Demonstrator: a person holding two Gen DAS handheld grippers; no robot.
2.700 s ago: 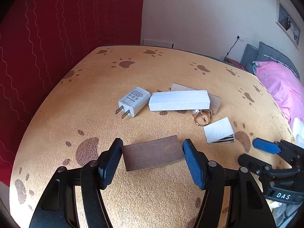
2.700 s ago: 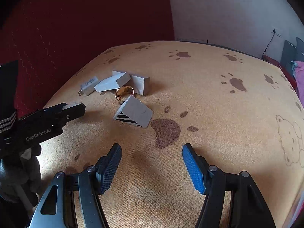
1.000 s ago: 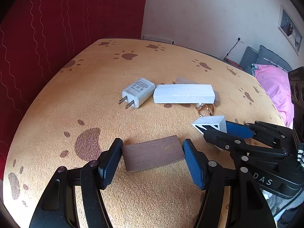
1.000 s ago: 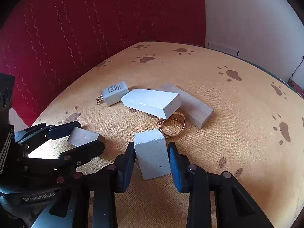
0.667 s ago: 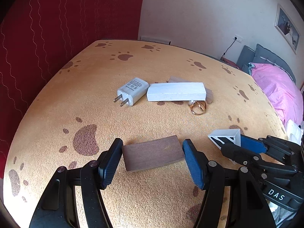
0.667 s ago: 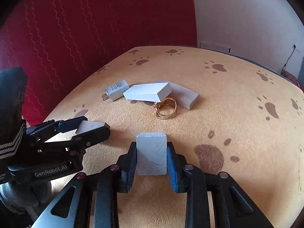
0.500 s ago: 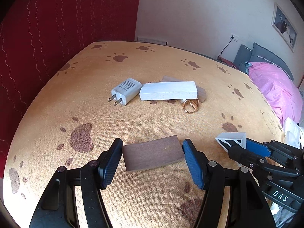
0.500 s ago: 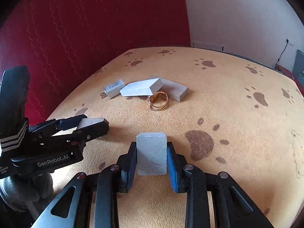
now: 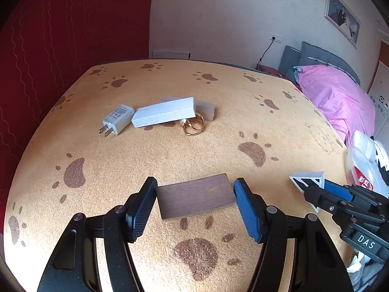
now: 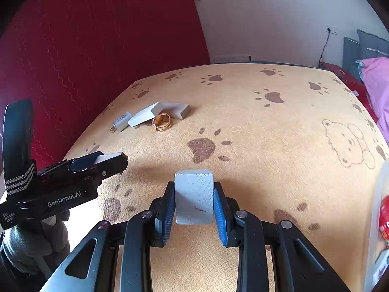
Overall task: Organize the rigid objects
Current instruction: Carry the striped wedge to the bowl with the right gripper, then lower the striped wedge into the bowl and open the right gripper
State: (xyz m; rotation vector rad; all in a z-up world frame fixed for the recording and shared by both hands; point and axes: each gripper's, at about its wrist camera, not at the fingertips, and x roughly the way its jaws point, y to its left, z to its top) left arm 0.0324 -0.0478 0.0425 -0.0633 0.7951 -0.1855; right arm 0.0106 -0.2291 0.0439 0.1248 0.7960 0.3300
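Left gripper [image 9: 194, 196]: we have the dark wooden block [image 9: 196, 199] clamped between the pads, long axis running across from pad to pad, flat face up. It appears lifted off the paw-print cloth [image 9: 170, 150], though we cannot confirm the gap below it.

Right gripper [image 10: 194, 199]: fingers clenched on the pale grey wedge block [image 10: 193, 196], squeezed across its narrow width, with its sloped face towards the camera. In the left wrist view the same wedge [image 9: 307, 180] shows a striped triangular end face and sits to the right of the dark block, at about the same depth.

Outward, far left on the cloth: the remaining pile. White USB charger [image 9: 118, 119], prongs pointing near-left; just beside it a long white block [image 9: 164, 115] lying left-to-right and resting partly on a tan wooden block [image 9: 206, 110]; gold rings [image 9: 193, 126] touching the near-right end of that stack.

Key relation: the pile lies far and left of both grippers, and the left gripper is nearer to it.

Containers: a clear plastic tub [image 9: 359, 163] at the right table edge holds packaged items we cannot identify. No sorting tray is visible; the destination is undetermined.
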